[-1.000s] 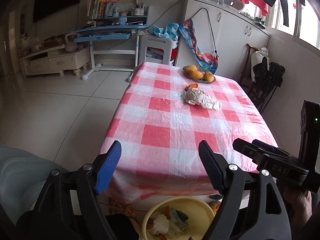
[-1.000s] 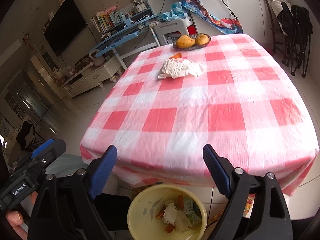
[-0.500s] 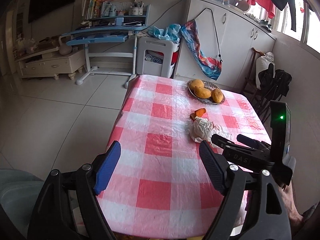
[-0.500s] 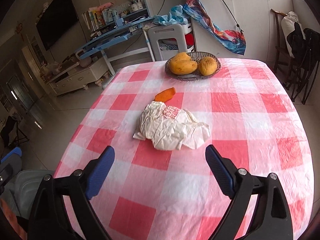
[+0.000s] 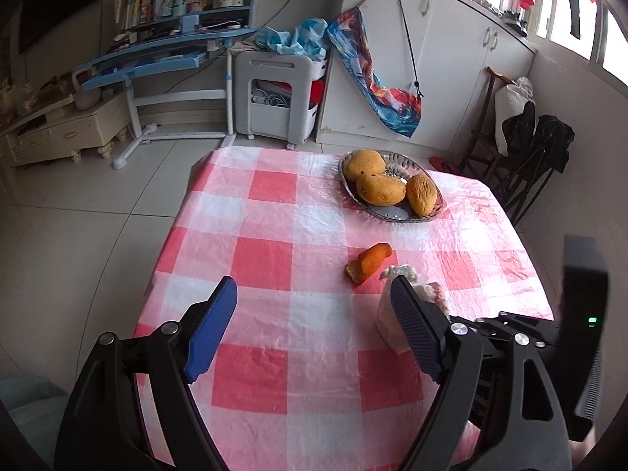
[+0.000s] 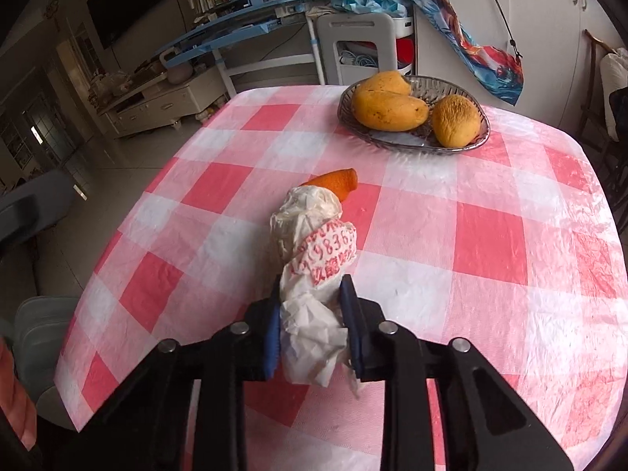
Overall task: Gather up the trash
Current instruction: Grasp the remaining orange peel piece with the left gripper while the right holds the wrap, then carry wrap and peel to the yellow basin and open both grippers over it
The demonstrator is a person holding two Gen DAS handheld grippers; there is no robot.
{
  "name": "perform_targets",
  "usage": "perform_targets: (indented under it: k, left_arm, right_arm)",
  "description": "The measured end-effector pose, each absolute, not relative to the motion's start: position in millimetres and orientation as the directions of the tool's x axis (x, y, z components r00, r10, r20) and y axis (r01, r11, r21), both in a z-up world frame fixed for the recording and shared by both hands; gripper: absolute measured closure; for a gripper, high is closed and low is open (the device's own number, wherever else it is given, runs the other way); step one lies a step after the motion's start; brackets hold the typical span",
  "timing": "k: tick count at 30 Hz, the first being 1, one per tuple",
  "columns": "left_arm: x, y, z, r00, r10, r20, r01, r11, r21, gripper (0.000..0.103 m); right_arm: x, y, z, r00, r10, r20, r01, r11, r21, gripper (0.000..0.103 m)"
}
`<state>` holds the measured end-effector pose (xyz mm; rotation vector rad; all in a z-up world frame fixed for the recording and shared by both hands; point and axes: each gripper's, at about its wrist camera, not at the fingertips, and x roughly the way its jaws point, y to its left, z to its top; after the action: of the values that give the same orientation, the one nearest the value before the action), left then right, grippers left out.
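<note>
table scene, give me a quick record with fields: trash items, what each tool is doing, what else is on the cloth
trash held: crumpled white wrapper, red print on it
right tool: just closed, pads pressing the wrapper
trash left: orange peel, lying on the checked tablecloth just beyond the wrapper
left tool: open, nothing between its pads, over the cloth
not trash: fruit dish with three yellow fruits, at the far end of the table

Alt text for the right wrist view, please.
The right gripper has just closed on a crumpled white paper wrapper over a red-and-white checked tablecloth. Beyond lie an orange peel and a glass dish of mangoes.
</note>
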<state>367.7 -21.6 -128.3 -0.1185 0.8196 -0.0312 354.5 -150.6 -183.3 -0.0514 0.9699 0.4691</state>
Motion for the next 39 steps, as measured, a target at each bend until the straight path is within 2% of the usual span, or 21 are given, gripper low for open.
perform_targets:
  k: [6, 8, 10, 13, 15, 16, 17, 18, 27, 39]
  left_arm:
    - [417, -60, -161, 0.636, -0.063, -0.769, 0.066, 0.997, -0.027, 0.026]
    - [431, -67, -170, 0.621, -0.067, -0.781, 0.079, 0.997, -0.023, 0.027]
    - [442, -75, -177, 0.607, -0.069, -0.791, 0.094, 0.995, -0.015, 0.032]
    - [454, -89, -189, 0.577, -0.080, -0.813, 0.132, 0.991, -0.004, 0.048]
    - [458, -94, -197, 0.557, -0.075, -0.827, 0.147, 0.989, 0.010, 0.071]
    - [457, -94, -197, 0.564, -0.078, -0.822, 0.146, 0.989, 0.007, 0.074]
    - [457, -94, -196, 0.563, -0.081, -0.823, 0.147, 0.989, 0.003, 0.084]
    - [455, -92, -194, 0.560, -0.091, -0.824, 0.149, 0.989, -0.008, 0.087]
    - [363, -52, -144, 0.638, -0.078, -0.766, 0.088, 0.996, -0.028, 0.089]
    - [192, -25, -117, 0.687, -0.038, -0.726, 0.022, 0.999, -0.032, 0.089]
  right_arm:
    - [341, -208, -162, 0.470, 0.364, -0.804, -0.376, 0.907, 0.190, 0.080]
    - [336, -232, -162, 0.471, 0.378, -0.797, -0.328, 0.914, 0.239, 0.079]
    - [338, -250, -164, 0.464, 0.416, -0.782, -0.276, 0.907, 0.319, 0.079]
    - [342, -263, -167, 0.461, 0.447, -0.767, -0.236, 0.894, 0.380, 0.079]
    - [343, -263, -167, 0.459, 0.453, -0.764, -0.235, 0.891, 0.388, 0.079]
    - [343, -261, -166, 0.455, 0.456, -0.764, -0.240, 0.890, 0.388, 0.078]
    - [344, -259, -166, 0.451, 0.460, -0.765, -0.248, 0.888, 0.388, 0.078]
    - [343, -255, -166, 0.446, 0.464, -0.765, -0.257, 0.885, 0.387, 0.078]
    - [317, -243, -148, 0.439, 0.556, -0.706, -0.316, 0.831, 0.458, 0.078]
    - [171, -180, -161, 0.363, 0.660, -0.657, -0.431, 0.744, 0.510, 0.077]
